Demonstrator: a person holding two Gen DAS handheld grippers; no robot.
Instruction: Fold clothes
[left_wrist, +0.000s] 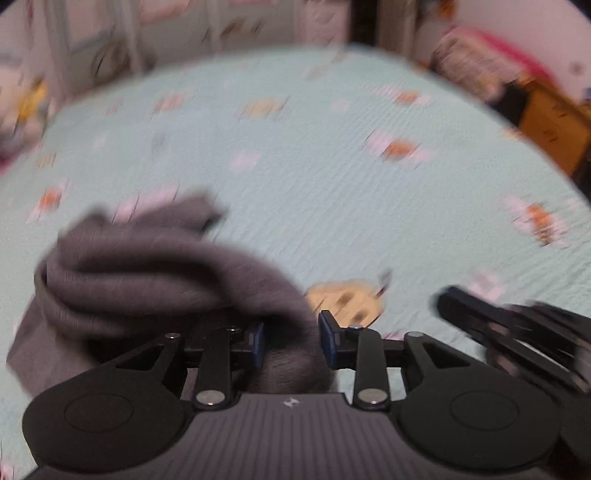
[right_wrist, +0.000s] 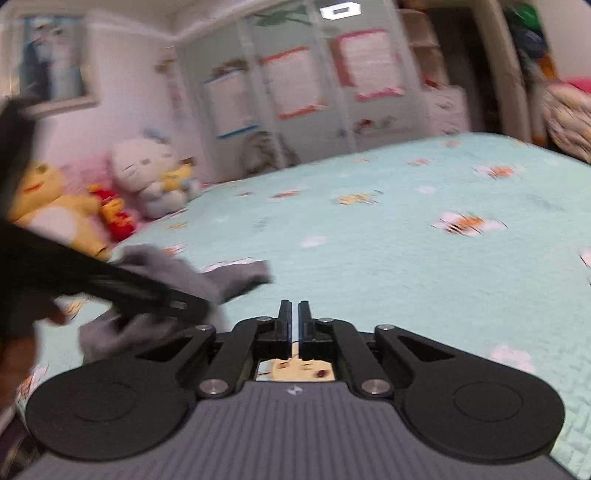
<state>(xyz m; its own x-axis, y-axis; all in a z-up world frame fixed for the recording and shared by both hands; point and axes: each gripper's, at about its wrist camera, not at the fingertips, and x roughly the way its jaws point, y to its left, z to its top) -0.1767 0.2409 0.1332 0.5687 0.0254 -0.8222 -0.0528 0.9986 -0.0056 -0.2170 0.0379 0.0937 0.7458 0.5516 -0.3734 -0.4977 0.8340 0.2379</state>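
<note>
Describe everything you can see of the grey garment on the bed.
The grey garment is a soft, knit-looking cloth, bunched in thick rolled folds, not flat. It lies on the mint bedspread. One fold sits between the pads of the left gripper; whether they press it is unclear. Motion blur hides finer details.

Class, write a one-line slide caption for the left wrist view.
Left gripper straddles bunched grey garment on a mint bedspread.

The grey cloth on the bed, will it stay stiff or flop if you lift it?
The grey cloth probably flops: it lies bunched in soft folds on the bed cover. It looks light, and unlikely to roll or break.
</note>
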